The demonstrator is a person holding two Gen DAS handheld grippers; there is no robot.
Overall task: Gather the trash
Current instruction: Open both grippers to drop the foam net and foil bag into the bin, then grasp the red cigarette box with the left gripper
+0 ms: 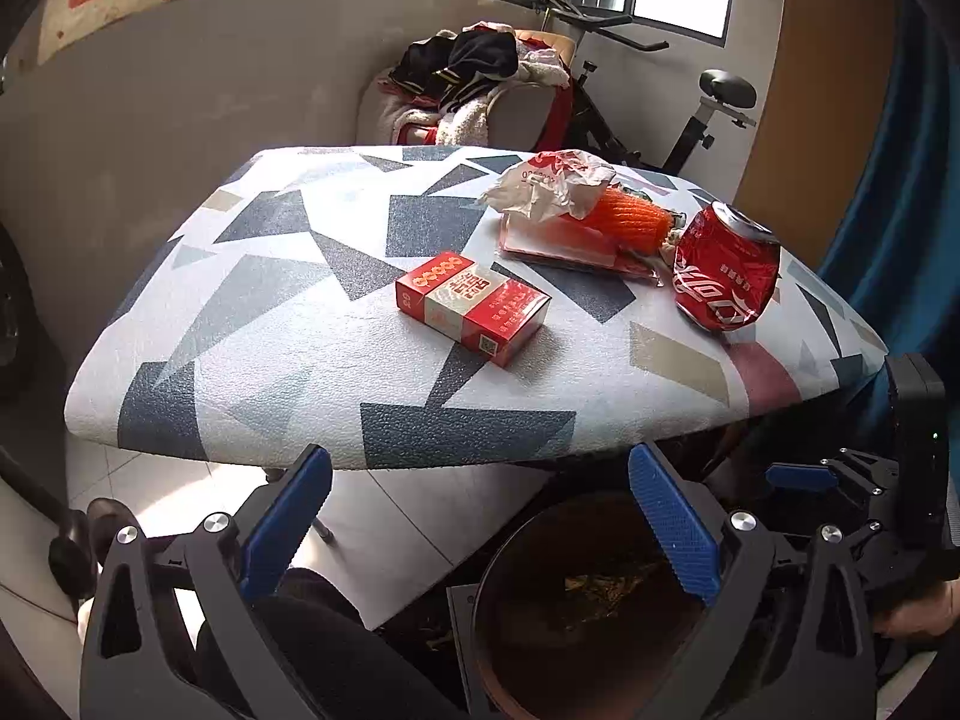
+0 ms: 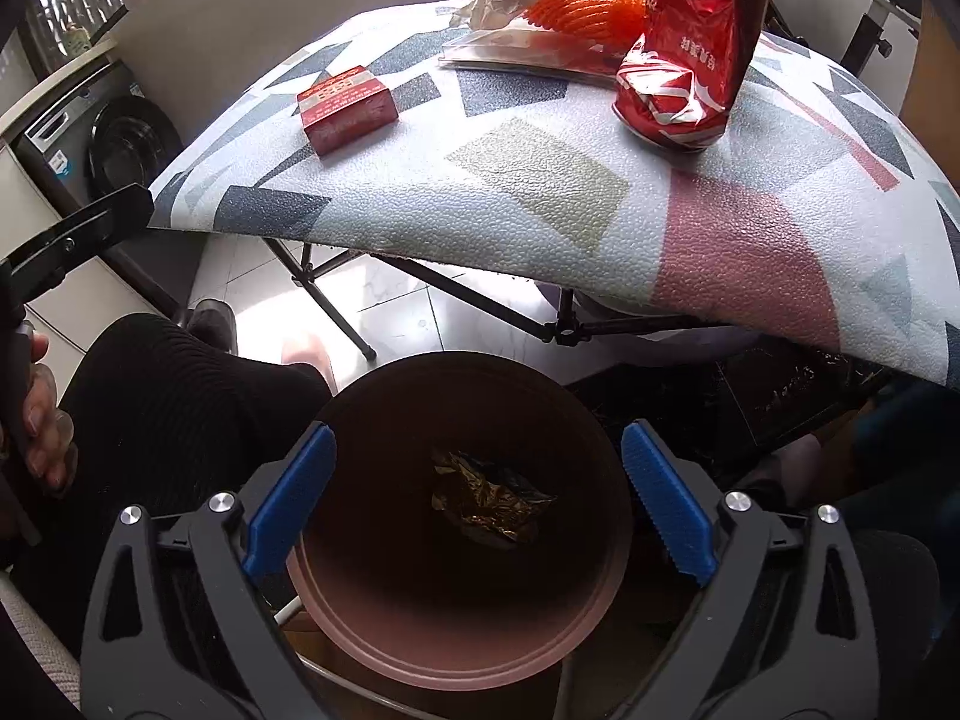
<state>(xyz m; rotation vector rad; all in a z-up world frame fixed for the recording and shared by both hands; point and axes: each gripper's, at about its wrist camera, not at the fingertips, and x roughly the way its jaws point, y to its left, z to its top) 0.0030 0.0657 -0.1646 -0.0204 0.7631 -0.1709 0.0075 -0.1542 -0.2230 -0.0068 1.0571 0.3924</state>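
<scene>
On the patterned table lie a red cigarette pack, a crushed red cola can, an orange foam net on a plastic bag, and a crumpled white wrapper. They also show in the right wrist view: pack, can, net. A brown bin stands below the table edge with a crumpled gold wrapper inside. My left gripper is open and empty before the table edge. My right gripper is open and empty over the bin.
The bin also shows in the left wrist view, with the right gripper's body beside it. Folding table legs cross under the top. A washing machine stands left. An exercise bike and a clothes-piled chair stand behind the table.
</scene>
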